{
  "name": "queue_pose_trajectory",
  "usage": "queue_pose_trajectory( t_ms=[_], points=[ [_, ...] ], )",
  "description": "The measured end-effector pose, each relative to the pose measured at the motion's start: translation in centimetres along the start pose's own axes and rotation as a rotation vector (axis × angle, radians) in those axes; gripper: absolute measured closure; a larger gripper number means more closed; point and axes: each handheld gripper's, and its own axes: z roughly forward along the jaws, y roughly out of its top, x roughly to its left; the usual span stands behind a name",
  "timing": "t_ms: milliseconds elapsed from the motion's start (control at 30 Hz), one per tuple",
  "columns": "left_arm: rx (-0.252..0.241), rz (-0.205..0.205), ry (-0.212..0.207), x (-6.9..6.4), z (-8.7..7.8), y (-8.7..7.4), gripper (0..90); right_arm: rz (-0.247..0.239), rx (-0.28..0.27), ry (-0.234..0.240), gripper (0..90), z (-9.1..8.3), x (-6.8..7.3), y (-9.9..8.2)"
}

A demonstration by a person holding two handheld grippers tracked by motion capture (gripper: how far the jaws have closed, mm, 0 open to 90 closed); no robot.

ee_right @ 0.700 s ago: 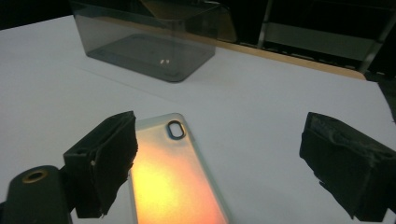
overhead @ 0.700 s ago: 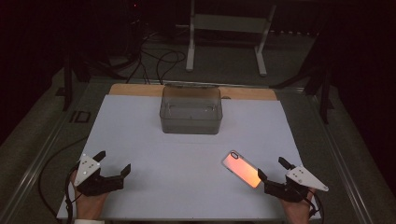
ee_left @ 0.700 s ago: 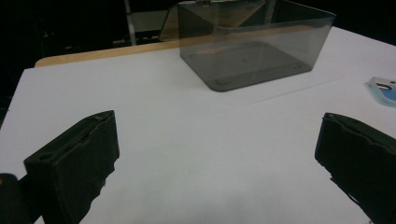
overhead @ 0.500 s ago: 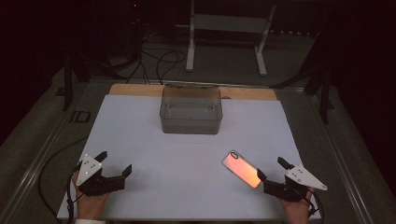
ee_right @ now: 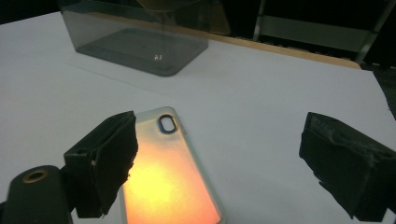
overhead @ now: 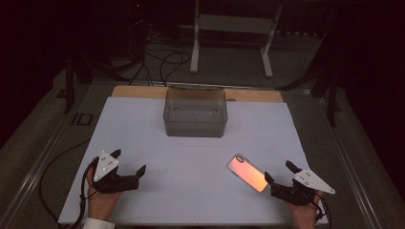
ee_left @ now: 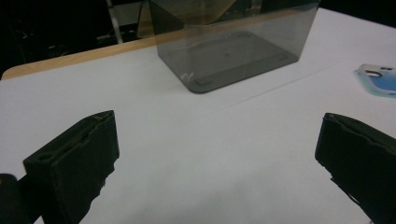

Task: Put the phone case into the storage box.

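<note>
Phone case (overhead: 247, 172) flat on the white table sheet (overhead: 191, 157), both grippers spread wide and holding nothing.

The phone case, glowing orange-pink with a camera cutout at its far end, lies at the near right of the sheet, just in front of the right gripper (overhead: 277, 172); in the right gripper view its near end lies between the jaws, close beside the left one, with no pad pressing on it. The left gripper (overhead: 128, 162) rests at the near left, jaws wide over bare sheet, well apart from the case. A clear smoky plastic bin (overhead: 195, 112) stands upright at the far middle of the sheet, apart from both grippers.
</note>
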Motion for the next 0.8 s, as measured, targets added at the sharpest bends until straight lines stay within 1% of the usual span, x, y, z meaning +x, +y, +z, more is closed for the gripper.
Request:
queue_pose_trajectory(
  t_ms=[33,133,233,267,333,367,400,467,567,733,800],
  points=[
    [0.000,0.000,0.000,0.0,0.0,0.0,0.4,0.000,0.000,0.000,11.3,0.0,0.0,0.0],
    [0.012,0.003,-0.007,-0.3,0.8,0.6,0.4,0.000,0.004,0.005,11.3,0.0,-0.1,-0.1],
    [0.006,0.006,-0.014,-0.4,1.1,0.9,0.3,-0.002,0.005,0.007,11.3,0.0,0.0,0.0],
    [0.004,0.013,-0.017,-0.6,1.3,1.2,0.3,-0.003,0.006,0.008,11.3,0.0,0.0,0.0],
    [0.004,0.020,-0.012,-0.7,1.5,1.3,0.3,-0.004,0.006,0.007,11.3,0.0,0.0,-0.1],
    [0.001,0.035,0.003,-1.0,1.7,1.6,0.3,-0.008,0.006,-0.002,11.2,0.0,-0.1,-0.1],
    [0.001,0.035,0.003,-1.0,1.7,1.6,0.3,-0.008,0.004,-0.002,11.2,0.0,-0.2,-0.1],
    [0.010,0.041,-0.009,-1.2,2.2,2.0,0.3,-0.002,0.003,-0.002,11.2,0.0,-0.2,-0.1],
    [0.011,0.056,-0.013,-1.4,2.6,2.3,0.3,-0.001,0.002,-0.002,11.2,-0.1,-0.3,-0.1],
    [-0.001,0.058,-0.028,-1.8,3.2,3.0,0.2,-0.003,0.005,0.000,11.1,0.0,-0.2,-0.1],
    [0.001,0.063,-0.036,-2.0,3.5,3.3,0.2,-0.006,0.004,-0.004,10.6,0.0,-0.2,0.0]
  ],
)
